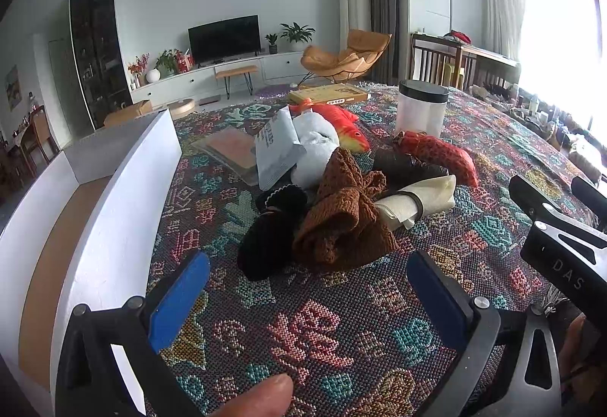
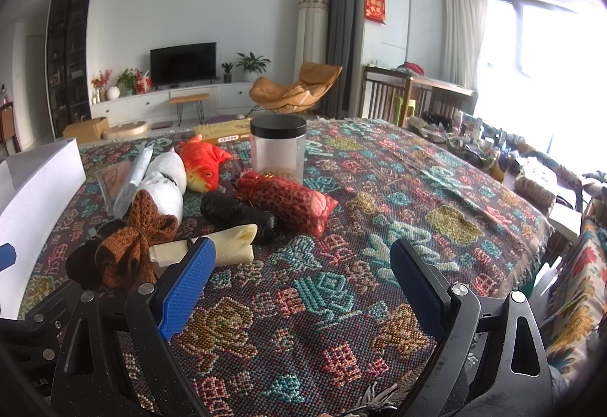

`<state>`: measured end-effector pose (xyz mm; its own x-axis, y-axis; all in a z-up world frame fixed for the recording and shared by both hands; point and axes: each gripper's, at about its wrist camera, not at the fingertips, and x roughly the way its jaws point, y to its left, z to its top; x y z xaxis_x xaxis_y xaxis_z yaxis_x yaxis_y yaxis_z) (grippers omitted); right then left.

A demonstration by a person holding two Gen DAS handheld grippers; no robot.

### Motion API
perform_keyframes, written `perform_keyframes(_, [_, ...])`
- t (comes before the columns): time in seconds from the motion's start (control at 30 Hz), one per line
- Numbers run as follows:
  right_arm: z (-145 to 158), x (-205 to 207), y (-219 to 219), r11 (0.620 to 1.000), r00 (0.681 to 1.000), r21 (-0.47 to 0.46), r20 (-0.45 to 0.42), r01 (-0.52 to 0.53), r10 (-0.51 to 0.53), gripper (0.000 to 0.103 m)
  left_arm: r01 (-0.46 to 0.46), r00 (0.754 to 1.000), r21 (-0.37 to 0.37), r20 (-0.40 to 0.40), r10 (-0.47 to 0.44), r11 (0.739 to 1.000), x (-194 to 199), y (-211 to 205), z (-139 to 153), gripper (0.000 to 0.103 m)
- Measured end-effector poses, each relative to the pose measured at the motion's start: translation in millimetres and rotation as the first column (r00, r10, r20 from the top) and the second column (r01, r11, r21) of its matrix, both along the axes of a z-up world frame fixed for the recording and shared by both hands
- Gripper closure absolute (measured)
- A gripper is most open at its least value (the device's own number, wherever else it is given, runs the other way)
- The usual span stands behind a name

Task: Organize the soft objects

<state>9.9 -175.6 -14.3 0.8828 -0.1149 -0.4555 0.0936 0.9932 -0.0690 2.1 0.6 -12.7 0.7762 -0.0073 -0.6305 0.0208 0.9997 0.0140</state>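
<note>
A pile of soft things lies on the patterned tablecloth: a brown knitted cloth [image 1: 341, 212] [image 2: 132, 246], a black cloth [image 1: 269, 231], a cream rolled cloth [image 1: 417, 199] [image 2: 227, 246], a black roll [image 2: 235, 212], a red patterned pouch [image 1: 436, 155] [image 2: 292, 203], a white bundle [image 1: 316, 148] [image 2: 167, 185] and a red plush fish [image 1: 341, 123] [image 2: 203, 166]. My left gripper [image 1: 307, 297] is open and empty, just short of the brown cloth. My right gripper [image 2: 303, 284] is open and empty, to the right of the pile.
A white open box [image 1: 125, 197] [image 2: 38, 185] stands at the pile's left. A clear jar with a black lid [image 1: 421, 108] [image 2: 278, 148] stands behind the pile. A flat yellow box [image 1: 328, 93] and plastic packets [image 1: 235, 151] lie at the back. The right gripper's body [image 1: 565, 246] shows beside the left one.
</note>
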Motion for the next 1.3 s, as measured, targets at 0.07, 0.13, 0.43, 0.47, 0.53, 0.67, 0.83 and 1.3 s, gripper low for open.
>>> perform_keyframes(0.07, [0.0,0.1,-0.2,1.0,1.0,0.001,-0.001,0.0,0.0,0.008,0.0,1.0,-0.006,-0.005,0.0,1.0,0.1,0.1,-0.2,0.0])
perform_keyframes(0.13, [-1.0,0.3,-0.6,1.0,1.0,0.009,-0.004,-0.001,0.001,0.008,-0.002,1.0,0.001,0.005,0.002,1.0,0.7,0.3,-2.0,0.0])
perform_keyframes(0.43, [-8.4,-1.8,-1.5,0.999,1.0,0.043,-0.031,0.006,-0.004,0.008,-0.002,1.0,-0.011,-0.024,0.002,1.0,0.5,1.8,-4.4,0.0])
perform_keyframes(0.47, [-7.6,-2.0,-1.1,0.999,0.999,0.042,-0.032,0.005,-0.004,0.008,-0.005,0.999,-0.013,-0.031,0.005,1.0,0.5,3.0,-5.4,0.0])
perform_keyframes(0.53, [-7.3,-0.8,-2.9,0.999,0.999,0.042,-0.034,0.004,-0.003,0.008,-0.012,0.999,-0.02,-0.045,0.011,1.0,1.0,5.3,-8.0,0.0])
perform_keyframes(0.67, [-6.9,-0.1,-4.2,0.999,0.999,0.047,-0.043,0.005,-0.003,0.008,-0.019,0.998,-0.006,-0.06,0.018,1.0,1.5,7.4,-13.3,0.0])
perform_keyframes(0.83, [-6.0,1.6,-8.3,0.998,0.999,0.062,-0.054,0.006,-0.003,0.008,-0.024,0.997,0.005,-0.074,0.024,1.0,3.5,8.1,-19.4,0.0])
perform_keyframes(1.3, [-5.3,3.8,-9.8,0.998,0.998,0.066,-0.059,0.006,-0.002,0.008,-0.039,0.993,0.037,-0.106,0.043,0.999,9.0,12.3,-31.9,0.0])
